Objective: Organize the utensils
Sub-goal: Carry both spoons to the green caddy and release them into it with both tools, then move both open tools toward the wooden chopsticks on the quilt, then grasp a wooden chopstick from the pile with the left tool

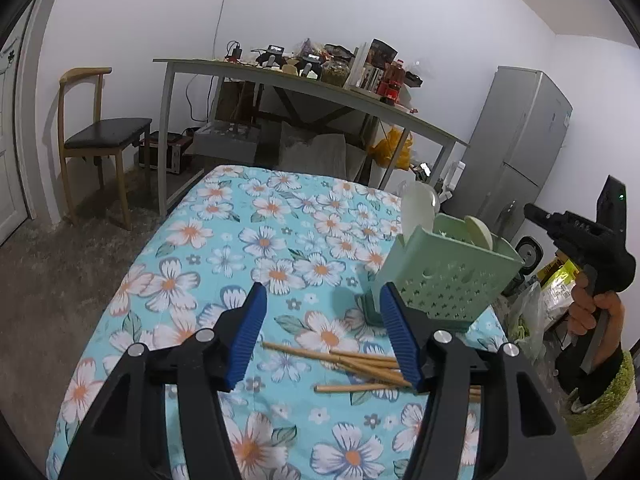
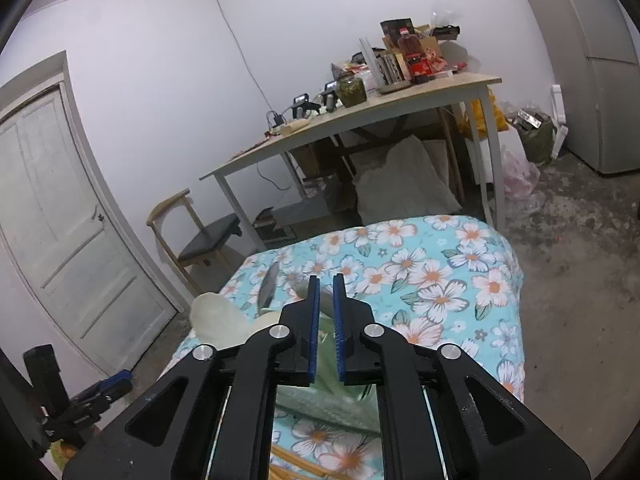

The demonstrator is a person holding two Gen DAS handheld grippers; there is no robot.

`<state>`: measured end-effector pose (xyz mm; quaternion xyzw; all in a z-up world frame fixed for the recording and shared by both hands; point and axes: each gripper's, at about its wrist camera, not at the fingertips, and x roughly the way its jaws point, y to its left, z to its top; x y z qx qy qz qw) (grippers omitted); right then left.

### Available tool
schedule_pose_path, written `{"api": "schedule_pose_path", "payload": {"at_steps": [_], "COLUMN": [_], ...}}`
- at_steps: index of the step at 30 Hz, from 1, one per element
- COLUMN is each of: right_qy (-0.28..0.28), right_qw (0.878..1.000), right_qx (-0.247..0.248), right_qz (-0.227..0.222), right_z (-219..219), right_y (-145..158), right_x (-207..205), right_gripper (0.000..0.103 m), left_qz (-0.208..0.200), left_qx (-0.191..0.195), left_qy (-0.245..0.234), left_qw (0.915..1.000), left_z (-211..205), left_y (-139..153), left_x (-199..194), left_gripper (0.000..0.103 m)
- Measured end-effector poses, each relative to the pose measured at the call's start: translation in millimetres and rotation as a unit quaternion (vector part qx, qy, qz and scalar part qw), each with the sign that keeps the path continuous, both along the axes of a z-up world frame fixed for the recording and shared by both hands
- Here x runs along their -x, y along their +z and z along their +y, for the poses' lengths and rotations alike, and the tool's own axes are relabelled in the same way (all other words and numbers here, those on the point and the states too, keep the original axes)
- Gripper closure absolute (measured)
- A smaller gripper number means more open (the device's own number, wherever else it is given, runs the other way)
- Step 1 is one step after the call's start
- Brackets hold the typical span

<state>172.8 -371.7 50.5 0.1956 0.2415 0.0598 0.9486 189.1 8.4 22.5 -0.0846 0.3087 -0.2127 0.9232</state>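
Where the left gripper [image 1: 322,300] blocks the view, part of the chopsticks [image 1: 360,364] disappears under its right finger, so an exact count isn't possible; approx 5–6 wooden sticks show, lying loose and crossed on the floral cloth [image 1: 224,248]. Right wrist view catches only a sliver of them at the bottom edge, behind the tool body.

Green holder [image 1: 448,276] stands on the cloth just beyond the sticks, near the table's right edge: pale green plastic, perforated front w/ small cut-outs, darker green base. Inside it, 2 pale spoon-like utensils [image 1: 416,208] stick up, plus a darker blade-like piece behind that's hard to make out. From the right wrist view the holder is mostly hidden under the tool; only a blurred green patch and a pale utensil top [image 2: 216,320] show, with a dark blade [image 2: 269,282] beside it.

Left gripper: jaws spread wide, nothing between them, hovering over the cloth above the sticks. Right gripper [image 2: 327,290]: jaws nearly together w/ a narrow gap, nothing visibly clamped; what sits below that gap is too blurred to tell. A hand [image 1: 596,312] holds its grip at far right of the left view, sleeve cut off by the frame.
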Motion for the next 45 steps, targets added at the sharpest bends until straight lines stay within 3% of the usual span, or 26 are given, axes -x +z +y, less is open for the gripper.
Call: {"api": "schedule_pose_path", "payload": {"at_steps": [2,6,11,15,22,25,30,33,36,39,45], "right_qy": [-0.003,-0.014,-0.027,-0.025,-0.038,-0.052,-0.074,-0.064,-0.061,-0.054,-0.057], "right_qw": [1.0,1.0,1.0,0.998,0.983,0.973,0.955,0.951,0.952,0.96,0.965], "right_qx": [-0.001,-0.007,-0.011,0.021,0.079,0.127,0.207,0.22,0.216,0.191,0.169], "right_qz": [-0.003,-0.008,-0.001,0.054,0.161,0.185,0.197,0.208,0.21,0.198,0.19], "right_z": [-0.1,-1.5,5.2,31.0,73.3,89.0,110.5,115.3,116.1,112.4,100.7], "right_y": [6.0,18.8,17.2,-11.2,-73.4,-88.2,-98.6,-104.7,-108.6,-107.9,-109.7], "right_x": [5.8,27.0,63.7,86.3,112.8,122.8,131.5,130.3,133.3,135.3,130.7], "right_gripper": [0.084,0.079,0.064,0.054,0.017,0.008,0.008,0.008,0.008,0.008,0.008], "left_qz": [0.003,0.003,0.005,0.021,0.088,0.104,0.122,0.139,0.167,0.206,0.298], "left_qx": [0.006,0.007,0.004,-0.004,0.007,0.008,0.032,0.053,0.081,0.111,0.175], "left_qy": [-0.001,-0.005,-0.012,-0.019,-0.013,-0.014,-0.02,-0.027,-0.04,-0.044,-0.036], "left_qw": [1.0,1.0,0.9999,0.9996,0.996,0.9945,0.9918,0.9885,0.9818,0.9714,0.9378], "left_z": [0.1,-1.6,-2.9,-7.7,-9.0,-9.5,-10.9,-12.8,-17.7,-26.6,-51.3], "left_y": [-2.1,-3.3,-4.8,-9.3,-25.4,-28.1,-27.3,-29.5,-36.9,-48.7,-80.3], "left_x": [5.4,14.4,27.7,35.5,41.5,49.8,57.4,51.6,36.5,13.3,-36.6], "left_gripper": [0.046,0.046,0.046,0.046,0.046,0.048,0.054,0.059,0.065,0.072,0.077]}}
